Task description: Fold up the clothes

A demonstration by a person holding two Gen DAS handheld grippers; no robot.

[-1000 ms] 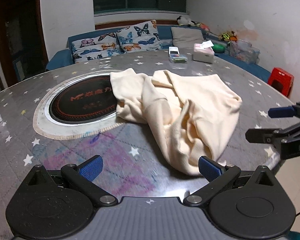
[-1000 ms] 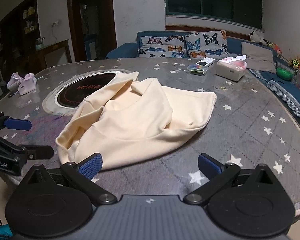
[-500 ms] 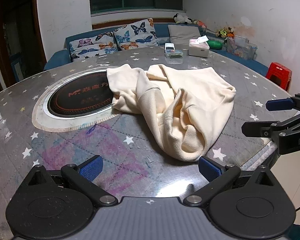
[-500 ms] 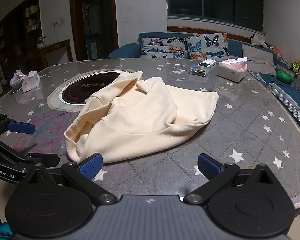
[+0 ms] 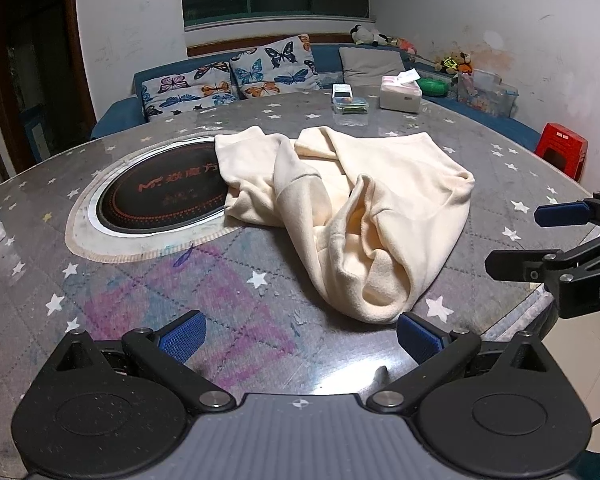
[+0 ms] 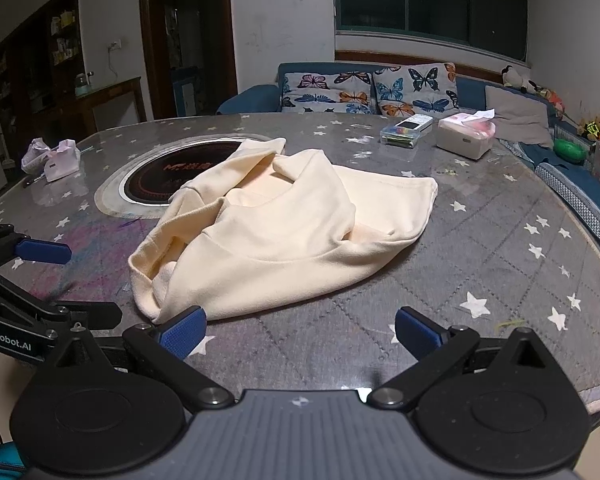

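Note:
A cream garment (image 5: 356, 204) lies crumpled in a heap on the round grey star-patterned table (image 5: 148, 296); it also shows in the right wrist view (image 6: 276, 236). My left gripper (image 5: 300, 338) is open and empty, just short of the garment's near end. My right gripper (image 6: 298, 330) is open and empty, with its left pad close to the garment's near hem. Each gripper shows at the side of the other's view: the right one (image 5: 548, 240) and the left one (image 6: 56, 280).
A black induction hob (image 5: 164, 196) is set into the table under the garment's far edge. A tissue box (image 5: 400, 94) and a small case (image 5: 350, 106) stand at the far side. Pink tissue packs (image 6: 52, 158) lie at the left. A red stool (image 5: 564, 150) stands beyond the table.
Both grippers have drawn back and risen a little from the garment, which now sits farther ahead in both views. The garment itself has not moved.

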